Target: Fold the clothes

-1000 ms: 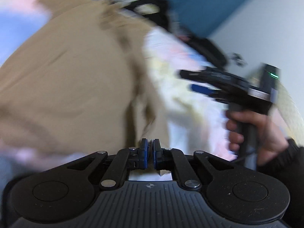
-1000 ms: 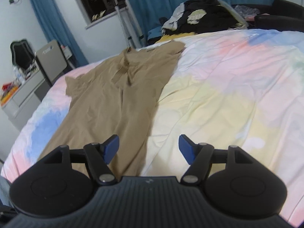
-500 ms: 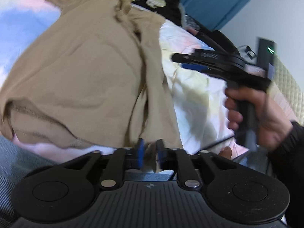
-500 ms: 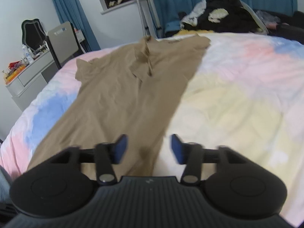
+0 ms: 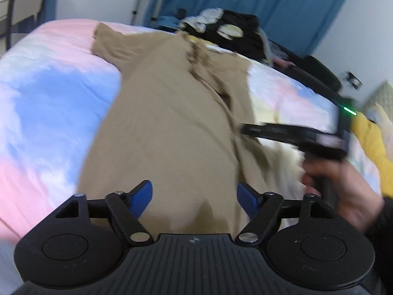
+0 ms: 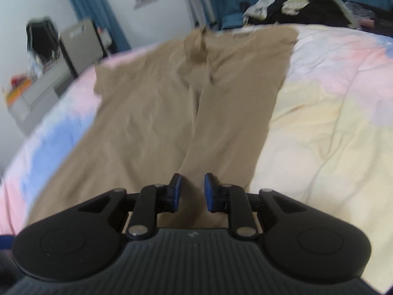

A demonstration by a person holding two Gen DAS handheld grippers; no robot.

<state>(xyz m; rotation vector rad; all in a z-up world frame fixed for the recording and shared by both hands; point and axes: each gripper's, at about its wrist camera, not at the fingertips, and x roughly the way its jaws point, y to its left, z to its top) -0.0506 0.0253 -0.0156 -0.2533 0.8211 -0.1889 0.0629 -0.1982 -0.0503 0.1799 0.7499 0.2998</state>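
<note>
A long tan garment (image 5: 172, 132) lies flat on the bed (image 5: 49, 103), with its near end right under both claws and its far end by the pile of dark clothes (image 5: 235, 36). The left claw (image 5: 195, 198) is wide and opening, with the tan cloth below the gap but not pinched. The right claw (image 6: 192, 191) is narrow and closing over a long fold near the garment's right edge, and its blue pads (image 6: 175, 191) do not squeeze the cloth yet.
</note>
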